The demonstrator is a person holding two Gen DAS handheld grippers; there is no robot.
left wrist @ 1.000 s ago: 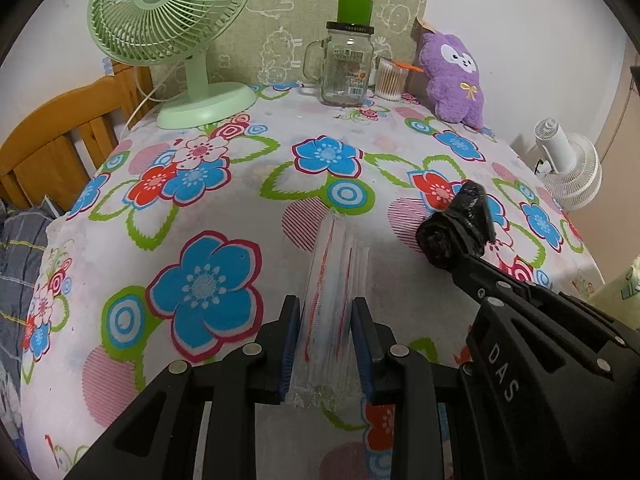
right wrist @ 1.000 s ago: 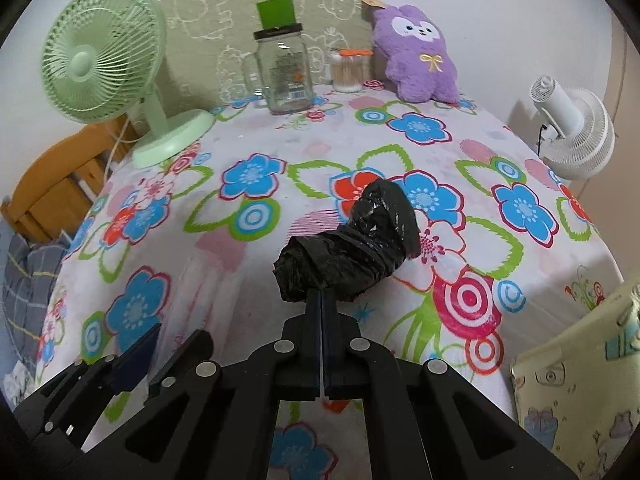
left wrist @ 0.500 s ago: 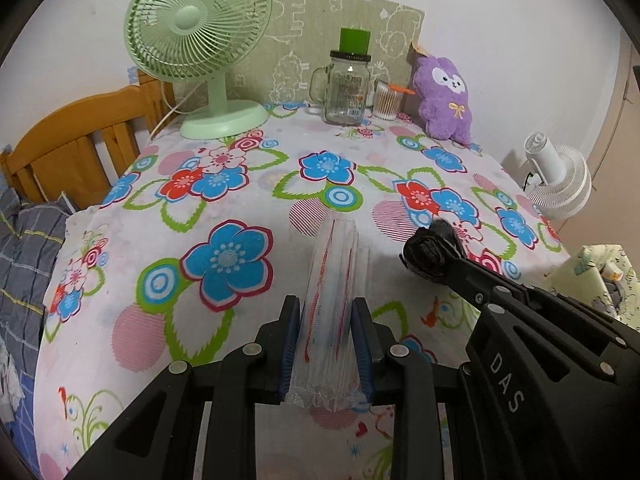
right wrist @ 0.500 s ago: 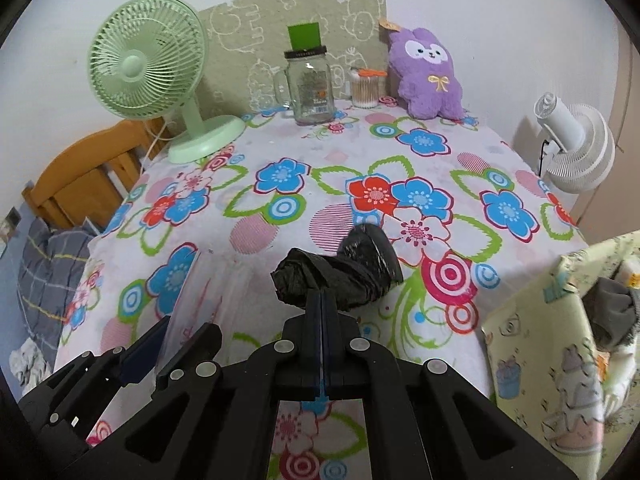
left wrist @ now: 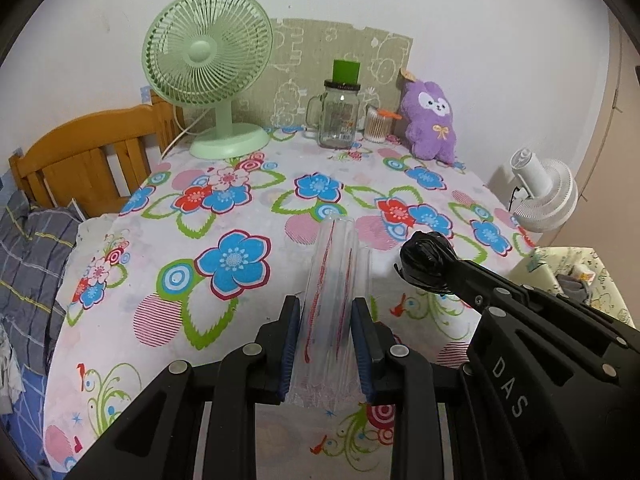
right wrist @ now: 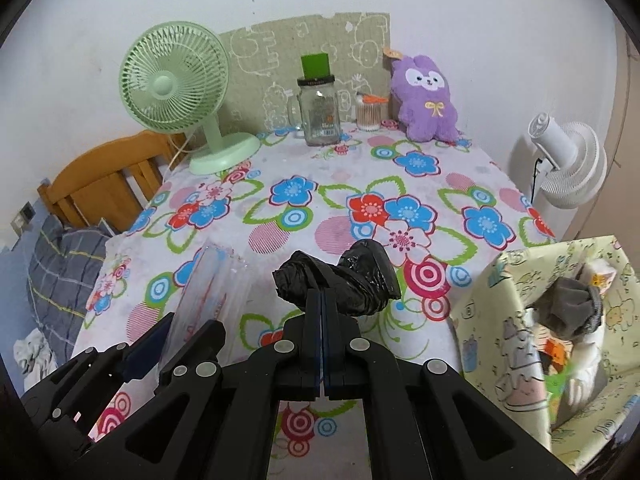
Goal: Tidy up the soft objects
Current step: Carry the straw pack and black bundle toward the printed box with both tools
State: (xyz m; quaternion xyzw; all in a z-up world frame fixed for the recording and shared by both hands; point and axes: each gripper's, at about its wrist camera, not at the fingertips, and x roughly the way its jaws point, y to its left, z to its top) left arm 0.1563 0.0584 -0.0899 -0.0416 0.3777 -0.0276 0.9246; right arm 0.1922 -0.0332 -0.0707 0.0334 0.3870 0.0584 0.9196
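My left gripper [left wrist: 326,312] is shut on a clear plastic bag roll with red stripes [left wrist: 334,280], held above the flowered tablecloth [left wrist: 224,264]; the roll also shows in the right wrist view [right wrist: 208,292]. My right gripper [right wrist: 322,300] is shut on a crumpled black plastic bag roll [right wrist: 344,280], held above the table's near edge; it also shows in the left wrist view [left wrist: 426,258]. A purple plush toy [right wrist: 426,100] sits at the table's back right. A pale yellow fabric bin [right wrist: 560,320] at the right holds grey soft items [right wrist: 572,308].
A green desk fan [left wrist: 208,68] stands at back left, a glass jar with green lid [left wrist: 340,116] and a cotton swab jar [left wrist: 376,126] at back centre. A white fan [right wrist: 568,160] is beyond the right edge. A wooden bed frame [left wrist: 80,160] and bedding lie left.
Both grippers have pulled back and risen from the table, still holding their rolls. The table looks farther away and the fabric bin has come into view at the right.
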